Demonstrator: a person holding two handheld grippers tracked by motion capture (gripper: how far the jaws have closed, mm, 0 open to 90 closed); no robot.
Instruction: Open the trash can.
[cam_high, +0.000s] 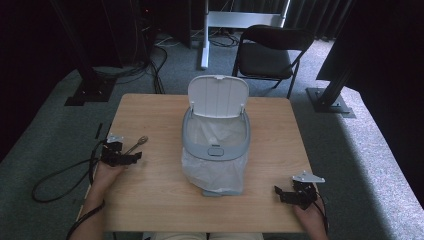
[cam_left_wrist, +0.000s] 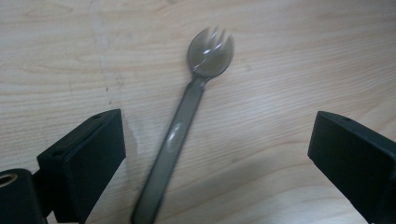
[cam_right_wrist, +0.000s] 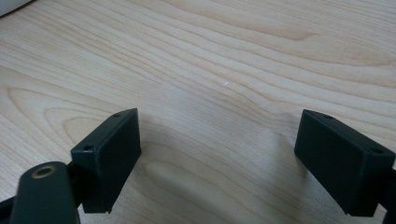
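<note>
The left gripper (cam_left_wrist: 217, 154) fills the foreground of its own view, its two black jaws spread wide with bare wood between them and nothing in their grasp. Between those jaws lies the spork (cam_left_wrist: 187, 126), a dark translucent plastic one, flat on the table (cam_left_wrist: 289, 60). Its tined bowl points away from the gripper and its handle runs back toward the jaws, nearer the left jaw than the right, touching neither.

In the high view the left gripper (cam_high: 134, 156) sits left of the bin (cam_high: 216, 145), near the table's left edge, held by the person's left hand (cam_high: 107, 175). The spork (cam_high: 136, 145) lies just beyond its jaws, still left of the bin and well apart from it.

The bin stands in the middle of the table (cam_high: 150, 200). It has a grey rim, a white lid (cam_high: 218, 96) tipped up at its far side, and a clear bag (cam_high: 215, 172) lining it that hangs down over the near wall.

The right gripper (cam_high: 280, 192) is right of the bin and nearer the person, close to the table's front edge. In its own view the right gripper (cam_right_wrist: 217, 158) has its jaws wide apart over bare wood, gripping nothing. A black chair (cam_high: 270, 55) stands beyond the bin, off the table.
</note>
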